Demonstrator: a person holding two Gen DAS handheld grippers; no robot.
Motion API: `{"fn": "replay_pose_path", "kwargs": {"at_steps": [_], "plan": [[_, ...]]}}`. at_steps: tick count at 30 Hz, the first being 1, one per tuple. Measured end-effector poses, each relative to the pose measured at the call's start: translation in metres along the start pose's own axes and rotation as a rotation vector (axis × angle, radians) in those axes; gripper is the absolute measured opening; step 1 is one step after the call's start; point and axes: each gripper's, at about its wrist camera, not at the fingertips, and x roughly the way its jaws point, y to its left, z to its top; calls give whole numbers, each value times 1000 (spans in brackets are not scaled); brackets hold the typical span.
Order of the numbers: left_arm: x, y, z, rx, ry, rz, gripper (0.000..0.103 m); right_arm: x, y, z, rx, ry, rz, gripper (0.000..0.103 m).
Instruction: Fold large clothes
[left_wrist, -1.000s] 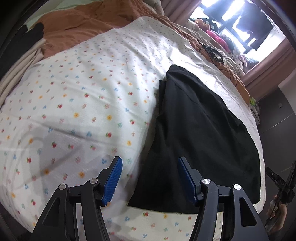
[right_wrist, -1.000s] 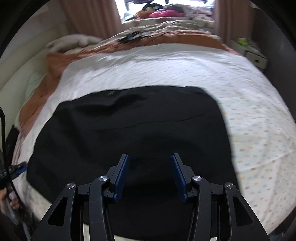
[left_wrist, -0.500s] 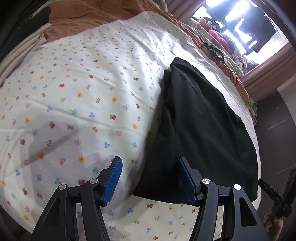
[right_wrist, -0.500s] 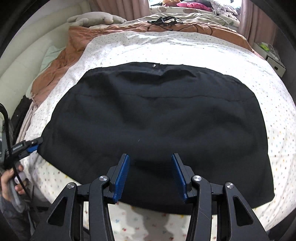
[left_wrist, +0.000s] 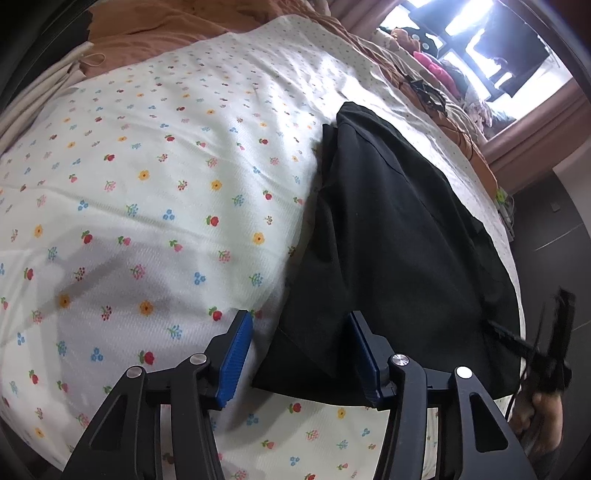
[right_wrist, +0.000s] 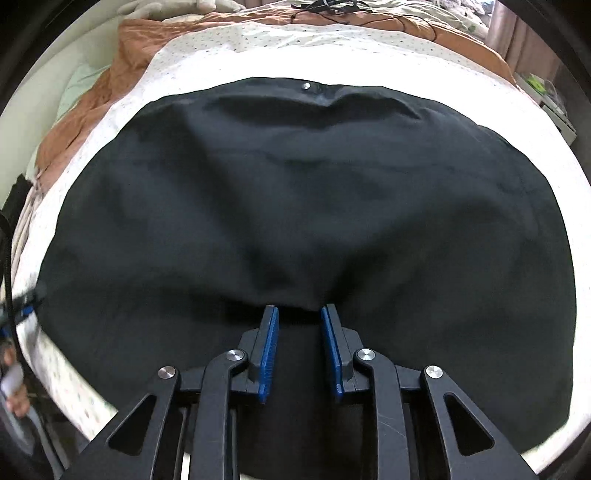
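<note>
The black garment (right_wrist: 295, 206) lies flat on the bed (left_wrist: 155, 192), apparently folded once, with more folds left. The right tool (right_wrist: 298, 314) has just been narrowing, cloth bunching between its pads. The left tool (left_wrist: 301, 332) stands wide, closing slightly around the near corner.

— Where was the left gripper (left_wrist: 301, 354)?
— Low in its frame, tilted downward, jaws well apart, just narrowing a little.
— And the right gripper (right_wrist: 298, 343)?
— Bottom centre of its view, pointing steeply down; its jaws had just been closing, with a narrow gap left between the blue pads (right_wrist: 269, 354).
</note>
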Motion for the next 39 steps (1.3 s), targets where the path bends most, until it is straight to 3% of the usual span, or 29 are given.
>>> {"fn": "replay_pose_path", "kwargs": {"at_steps": [15,24,27,32,36,39], "plan": [[0,3,-1,-37,0,-11,54,59,-33,122,107,2,25,18],[1,4,-1,-47,2,-18,54,78,-35,168,97,-31,0,17],[-1,5,-1,-58,0,-28,54,80,-26,175,51,-44,-46,17],[-9,17,-4,-135,20,-88,55,77,-30,185,80,-40,-38,14],[-22,32,-12,-211,10,-170,69,49,-29,171,81,-84,-5,14],[-26,40,-18,-240,13,-211,70,31,-20,157,63,-100,37,14]]}}
